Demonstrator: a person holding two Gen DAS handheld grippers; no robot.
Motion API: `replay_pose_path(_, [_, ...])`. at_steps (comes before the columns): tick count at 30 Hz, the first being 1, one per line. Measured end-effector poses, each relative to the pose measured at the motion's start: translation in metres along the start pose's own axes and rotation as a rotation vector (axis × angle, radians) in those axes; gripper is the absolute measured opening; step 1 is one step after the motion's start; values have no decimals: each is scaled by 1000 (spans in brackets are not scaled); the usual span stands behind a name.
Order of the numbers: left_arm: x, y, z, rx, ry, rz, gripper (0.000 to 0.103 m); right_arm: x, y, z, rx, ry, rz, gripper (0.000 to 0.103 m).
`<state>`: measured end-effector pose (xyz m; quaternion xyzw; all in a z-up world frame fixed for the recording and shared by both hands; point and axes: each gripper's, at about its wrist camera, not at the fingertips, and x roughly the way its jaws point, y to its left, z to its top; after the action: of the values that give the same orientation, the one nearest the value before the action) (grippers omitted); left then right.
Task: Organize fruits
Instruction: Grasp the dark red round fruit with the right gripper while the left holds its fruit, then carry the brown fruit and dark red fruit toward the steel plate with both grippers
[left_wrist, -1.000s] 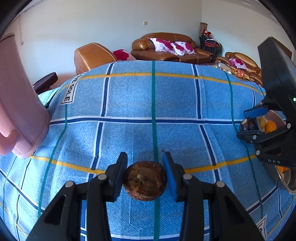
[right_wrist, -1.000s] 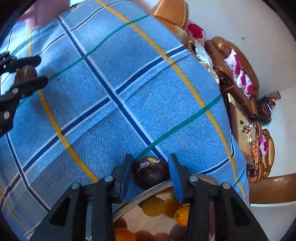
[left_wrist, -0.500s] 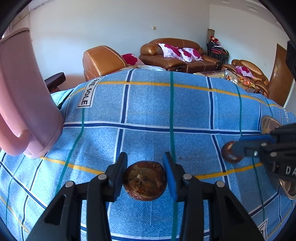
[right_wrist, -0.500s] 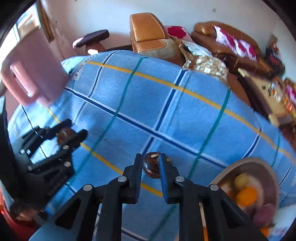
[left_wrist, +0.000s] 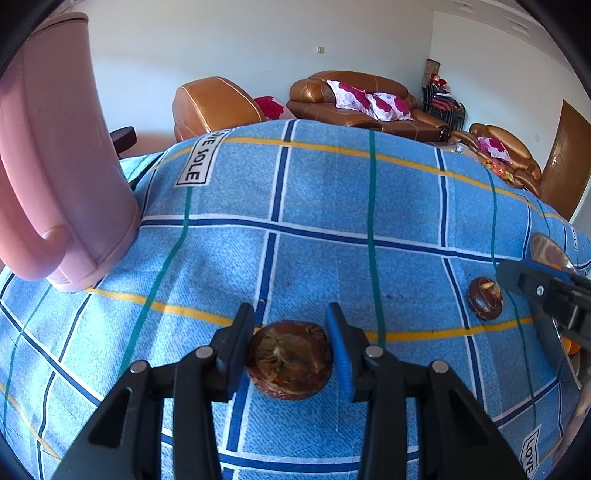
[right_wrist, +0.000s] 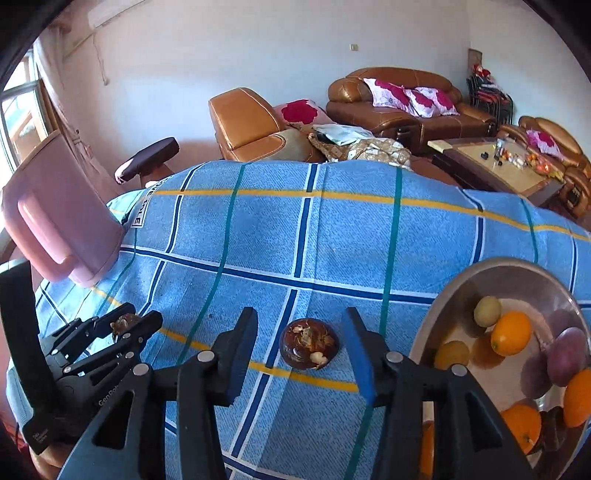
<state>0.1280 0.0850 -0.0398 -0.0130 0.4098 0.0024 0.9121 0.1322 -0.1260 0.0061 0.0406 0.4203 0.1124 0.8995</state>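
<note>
My left gripper (left_wrist: 290, 347) is shut on a brown round fruit (left_wrist: 290, 363) just above the blue checked cloth; it also shows in the right wrist view (right_wrist: 125, 325). My right gripper (right_wrist: 301, 349) is open, its jaws wide on either side of a second brown fruit (right_wrist: 309, 343) that lies on the cloth, untouched. That fruit shows at the right in the left wrist view (left_wrist: 484, 298). A metal bowl (right_wrist: 443, 295) at the right holds oranges (right_wrist: 510, 332), a purple fruit (right_wrist: 567, 354) and a small yellow-green fruit (right_wrist: 487, 311).
A pink plastic jug (left_wrist: 55, 177) stands on the cloth at the left; it also shows in the right wrist view (right_wrist: 62, 221). Brown leather sofas (right_wrist: 406, 99) and a coffee table (right_wrist: 495, 166) lie beyond the far edge.
My right gripper swung from over the bowl to the cloth with its brown fruit, set it down and opened. The left gripper kept hold of its fruit.
</note>
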Motion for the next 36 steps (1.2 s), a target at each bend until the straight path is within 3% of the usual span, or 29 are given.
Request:
replay_pose_path(4, [0, -4, 1, 10, -3, 3, 42, 24, 9, -5, -76, 48, -37, 50])
replay_pose_path(6, [-1, -6, 1, 15, -11, 3, 42, 28, 14, -10, -140, 44, -125, 50])
replay_pose_path(11, [-6, -12, -2, 32, -32, 10, 42, 42, 3, -10, -99, 92, -165, 45])
replay_pose_path(16, [-10, -12, -2, 27, -46, 2, 42, 35, 9, -15, -125, 47, -219, 45])
replay_pose_path(25, [-26, -14, -3, 15, -119, -9, 42, -42, 39, -57, -100, -304, -21, 45])
replay_pose_path(30, [-43, -20, -11, 25, -179, -15, 42, -59, 46, -76, -98, -385, 8, 45])
replay_pose_path(36, [-50, -13, -17, -5, -186, -33, 42, -70, 51, -85, -138, -419, -6, 45])
